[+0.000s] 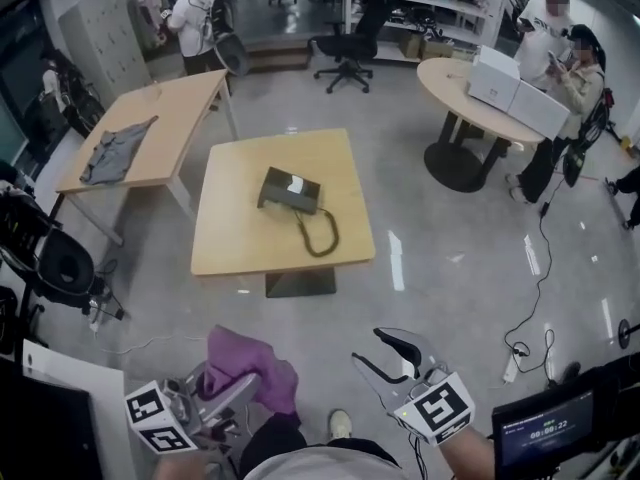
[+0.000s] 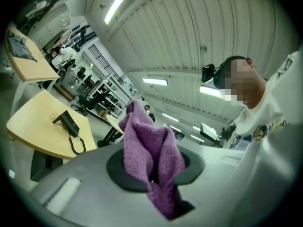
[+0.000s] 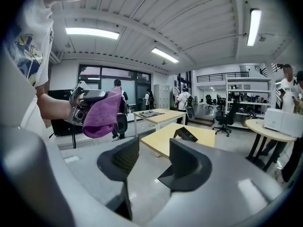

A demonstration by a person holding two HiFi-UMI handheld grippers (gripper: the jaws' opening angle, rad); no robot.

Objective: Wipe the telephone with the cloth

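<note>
A dark telephone (image 1: 291, 191) with a coiled cord lies on a square light-wood table (image 1: 240, 238), some way ahead of both grippers. My left gripper (image 1: 245, 386) is shut on a purple cloth (image 1: 253, 368), held low at the bottom left, well short of the table. In the left gripper view the cloth (image 2: 151, 155) bunches up between the jaws, and the telephone (image 2: 70, 123) shows far off at the left. My right gripper (image 1: 390, 363) is open with nothing in it. In the right gripper view its jaws (image 3: 150, 162) stand apart, with the telephone (image 3: 186, 135) beyond them and the cloth (image 3: 102, 112) at the left.
A second wooden table (image 1: 180, 98) at the back left carries a grey garment (image 1: 117, 151). A round table (image 1: 450, 83) with white boxes stands at the back right, with people (image 1: 565, 78) beside it. An office chair (image 1: 345, 53) is behind. Cables (image 1: 535, 298) trail over the floor at the right.
</note>
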